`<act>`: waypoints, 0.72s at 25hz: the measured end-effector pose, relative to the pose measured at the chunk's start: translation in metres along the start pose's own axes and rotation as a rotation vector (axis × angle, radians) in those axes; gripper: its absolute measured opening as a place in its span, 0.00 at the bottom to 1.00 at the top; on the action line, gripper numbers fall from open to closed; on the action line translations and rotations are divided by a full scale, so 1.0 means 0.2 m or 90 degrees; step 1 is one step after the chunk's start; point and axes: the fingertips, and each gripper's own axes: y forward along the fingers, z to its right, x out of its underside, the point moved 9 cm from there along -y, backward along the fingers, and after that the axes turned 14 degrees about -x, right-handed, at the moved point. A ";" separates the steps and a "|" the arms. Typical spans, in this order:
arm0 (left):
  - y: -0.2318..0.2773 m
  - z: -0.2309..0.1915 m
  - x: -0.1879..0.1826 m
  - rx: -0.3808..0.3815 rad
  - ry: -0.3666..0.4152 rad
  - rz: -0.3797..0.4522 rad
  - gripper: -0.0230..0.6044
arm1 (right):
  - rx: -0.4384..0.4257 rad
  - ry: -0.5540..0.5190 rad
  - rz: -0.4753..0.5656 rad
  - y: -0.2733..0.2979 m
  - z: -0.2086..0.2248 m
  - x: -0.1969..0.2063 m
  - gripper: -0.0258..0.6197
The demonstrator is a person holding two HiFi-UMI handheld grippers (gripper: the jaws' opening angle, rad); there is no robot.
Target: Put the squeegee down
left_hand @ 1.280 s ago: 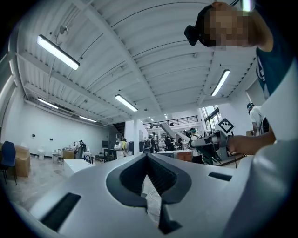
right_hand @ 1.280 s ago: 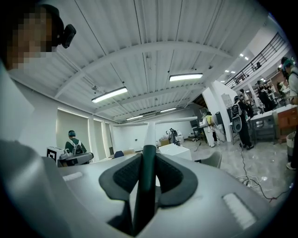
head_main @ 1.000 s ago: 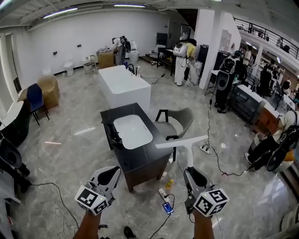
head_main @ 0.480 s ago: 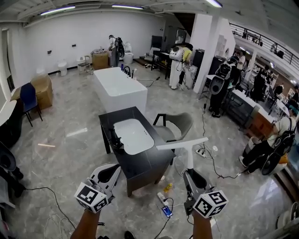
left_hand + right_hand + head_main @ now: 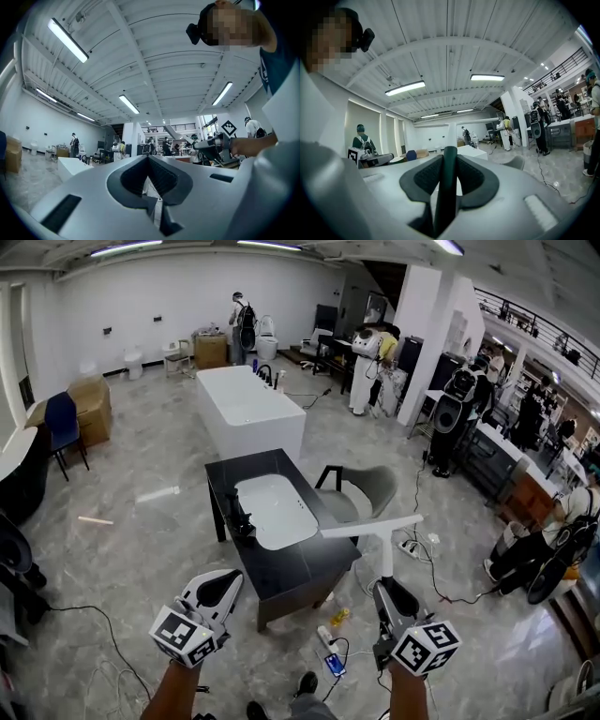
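At the lower left of the frame, the left gripper point(image 5: 221, 587) has its jaws closed together, with nothing between them. Above it, in the middle, stands the dark counter point(image 5: 305, 563) with a white basin point(image 5: 274, 510). At the lower right, the right gripper point(image 5: 387, 590) clamps the handle of the squeegee point(image 5: 371, 525), blade up, to the right of the counter. I judge that the carrying step is in hand. Next, the squeegee should come over a bare part of the counter and go down, and only then should the jaws open.
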 end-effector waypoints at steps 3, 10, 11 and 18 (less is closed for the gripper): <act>0.03 -0.05 0.00 -0.017 0.003 -0.003 0.04 | -0.017 0.004 0.002 0.10 0.07 -0.01 0.20; 0.24 -0.04 0.02 -0.058 0.014 -0.014 0.04 | -0.070 0.015 0.002 0.30 0.35 -0.04 0.20; 0.28 -0.04 0.02 -0.063 0.014 -0.015 0.04 | -0.077 0.017 0.000 0.33 0.40 -0.05 0.20; 0.57 0.04 0.03 -0.106 0.026 -0.024 0.04 | -0.126 0.028 0.004 0.51 0.78 -0.13 0.20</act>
